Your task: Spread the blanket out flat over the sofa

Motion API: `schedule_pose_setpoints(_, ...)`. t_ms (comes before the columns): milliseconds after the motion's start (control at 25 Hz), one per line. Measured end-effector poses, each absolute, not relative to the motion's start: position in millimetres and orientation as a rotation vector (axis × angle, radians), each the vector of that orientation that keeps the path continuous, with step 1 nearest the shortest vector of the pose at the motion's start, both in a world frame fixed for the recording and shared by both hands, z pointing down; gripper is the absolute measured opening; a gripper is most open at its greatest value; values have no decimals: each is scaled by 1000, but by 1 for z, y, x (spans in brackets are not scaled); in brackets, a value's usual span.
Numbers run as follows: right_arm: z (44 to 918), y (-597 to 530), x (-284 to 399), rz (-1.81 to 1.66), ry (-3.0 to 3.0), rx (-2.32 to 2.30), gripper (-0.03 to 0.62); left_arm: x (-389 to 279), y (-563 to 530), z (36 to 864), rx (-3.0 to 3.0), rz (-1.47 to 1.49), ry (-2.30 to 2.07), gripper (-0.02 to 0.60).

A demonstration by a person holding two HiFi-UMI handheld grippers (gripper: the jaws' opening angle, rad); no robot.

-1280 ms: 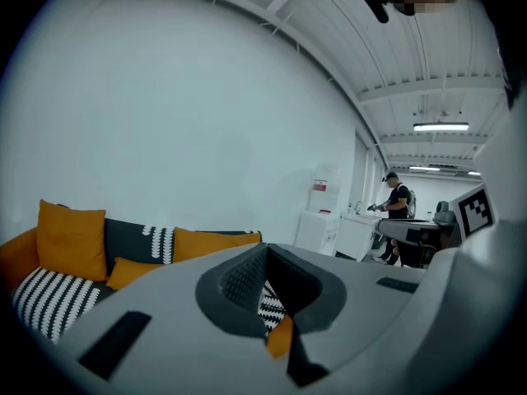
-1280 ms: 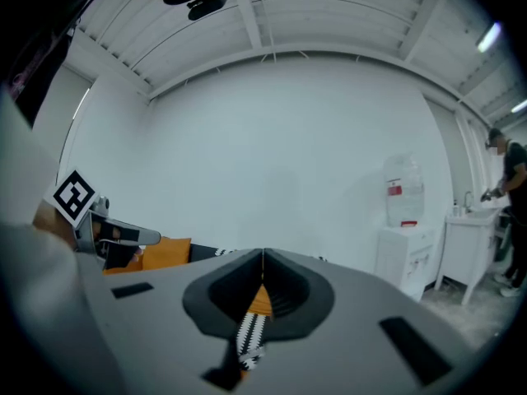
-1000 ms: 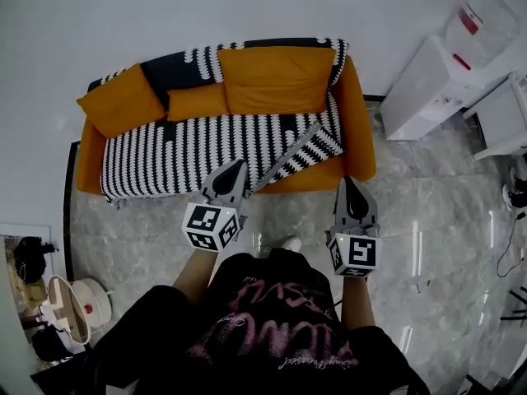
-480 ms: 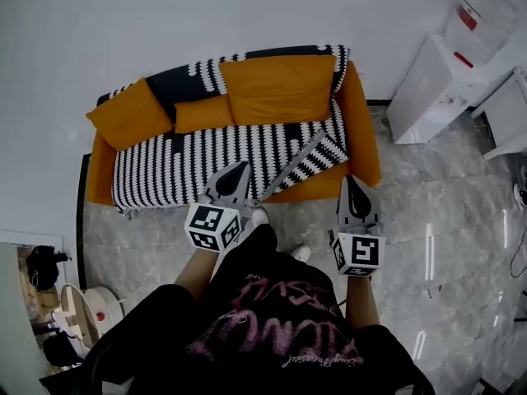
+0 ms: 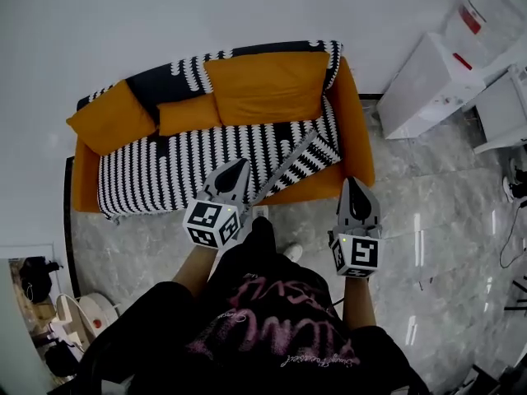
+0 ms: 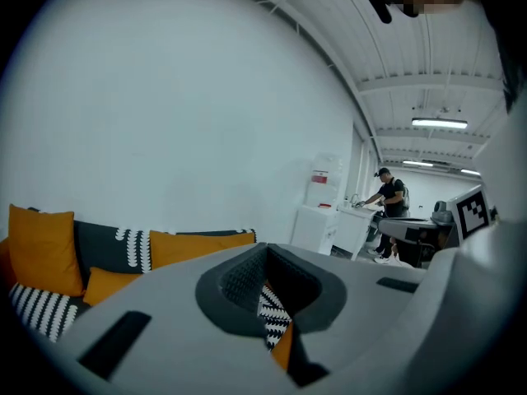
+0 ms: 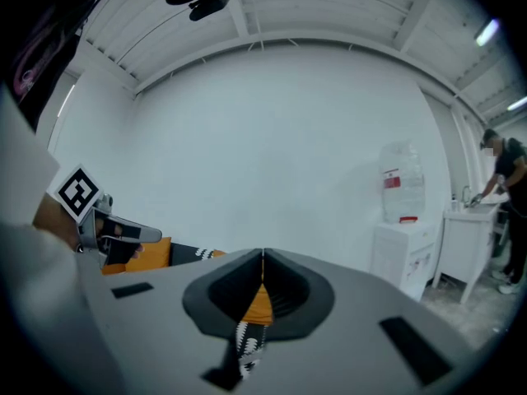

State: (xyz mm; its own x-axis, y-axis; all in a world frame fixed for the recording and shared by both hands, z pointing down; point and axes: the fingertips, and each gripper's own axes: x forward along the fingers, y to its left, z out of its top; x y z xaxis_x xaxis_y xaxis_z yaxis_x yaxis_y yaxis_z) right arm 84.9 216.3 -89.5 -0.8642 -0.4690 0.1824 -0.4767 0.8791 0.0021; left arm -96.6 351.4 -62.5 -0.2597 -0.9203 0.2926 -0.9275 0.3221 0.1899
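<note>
The black-and-white striped blanket (image 5: 181,159) covers the seat and part of the backrest of the orange sofa (image 5: 356,122). One strip of it (image 5: 309,153) lies folded over at the seat's front right. Three orange cushions (image 5: 263,85) rest on it along the back. My left gripper (image 5: 237,169) hangs shut and holds nothing, in the air before the seat's front edge. My right gripper (image 5: 354,186) is also shut and holds nothing, above the floor by the sofa's right front corner. In the left gripper view, blanket and cushions (image 6: 37,245) sit at the lower left beyond the closed jaws.
A white cabinet (image 5: 424,85) and a water dispenser (image 5: 486,15) stand right of the sofa against the wall. A person (image 6: 391,200) works at a counter in the far room. Small items (image 5: 82,319) sit on the marble floor at the lower left.
The head view has shifted slightly and the person's leg has stepped toward the sofa. Both grippers stay shut in much the same pose.
</note>
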Motion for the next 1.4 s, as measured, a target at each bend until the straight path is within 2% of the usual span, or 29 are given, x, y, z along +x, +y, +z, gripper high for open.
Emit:
schedule_pose_setpoints(600,-91,178,-17,41,-2762,863,20,-209,313,-32,1691,-23,-2126,9)
schedule_pose_setpoints(760,-90,174,-30,20,-2728,906,20,-219,297,-28,1746,-51,-2063,9)
schedule_pose_setpoints(1400,-96,117,-4,62,-2771,1009,20,-214,256,-39,1753,-11,-2108,9)
